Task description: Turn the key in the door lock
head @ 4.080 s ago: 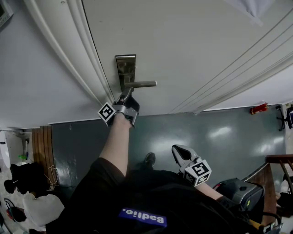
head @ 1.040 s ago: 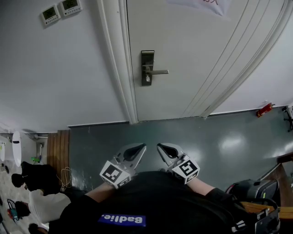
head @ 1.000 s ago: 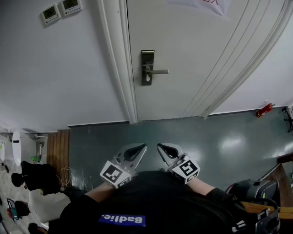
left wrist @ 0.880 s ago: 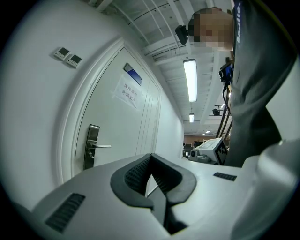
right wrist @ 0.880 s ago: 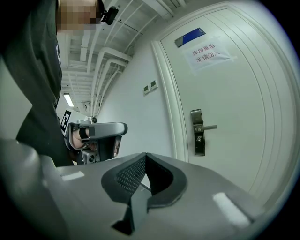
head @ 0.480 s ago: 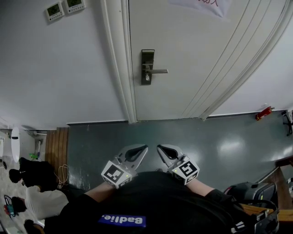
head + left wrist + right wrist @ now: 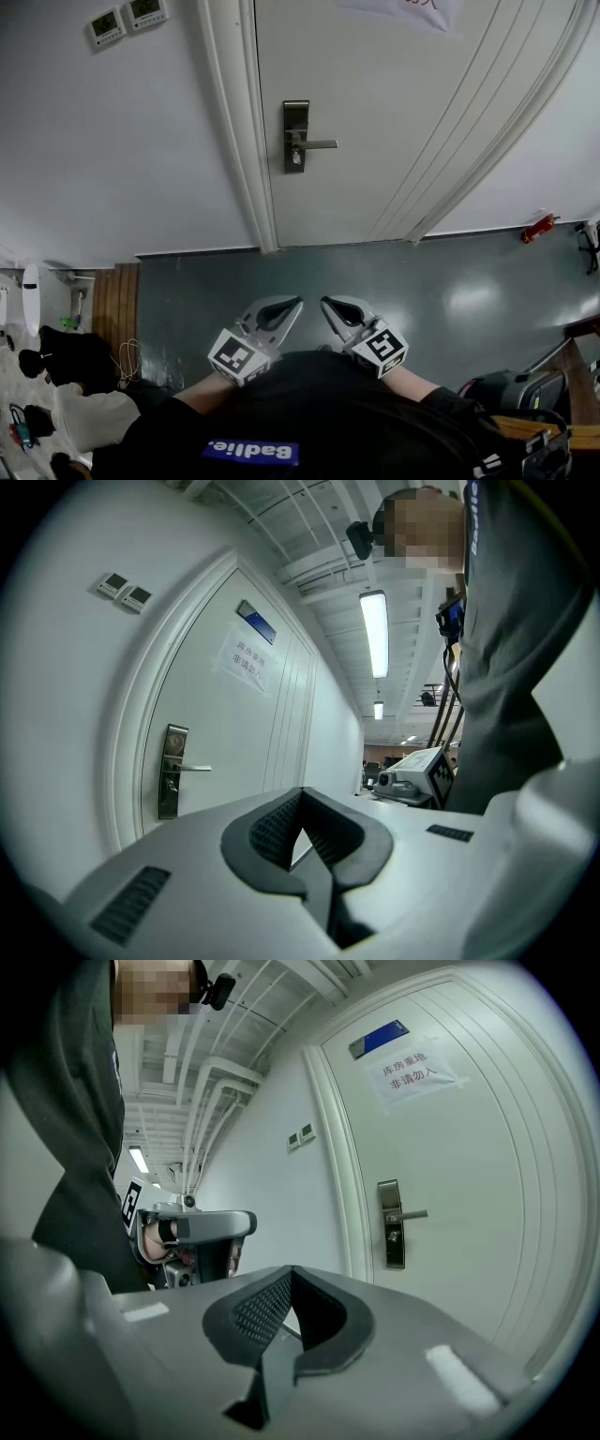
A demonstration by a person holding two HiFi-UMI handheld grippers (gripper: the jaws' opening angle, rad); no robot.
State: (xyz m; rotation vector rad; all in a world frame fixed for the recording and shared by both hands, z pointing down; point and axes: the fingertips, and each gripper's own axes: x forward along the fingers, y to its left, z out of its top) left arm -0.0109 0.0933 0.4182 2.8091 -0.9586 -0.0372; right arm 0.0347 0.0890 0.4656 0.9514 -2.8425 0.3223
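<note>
Facing the lock [image 7: 295, 137], left tool [image 7: 297, 302] and right tool [image 7: 324, 303] sit closed.

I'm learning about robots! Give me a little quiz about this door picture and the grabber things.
1. Pick one: in the head view, which way does the door handle stick out from its lock plate? A) left B) right C) straight up
2. True or false: the left gripper has its fingers shut with nothing between them.
3. Fill in: on the wall left of the door there are ___ small control panels.

Key: 1 B; 2 true; 3 two.
</note>
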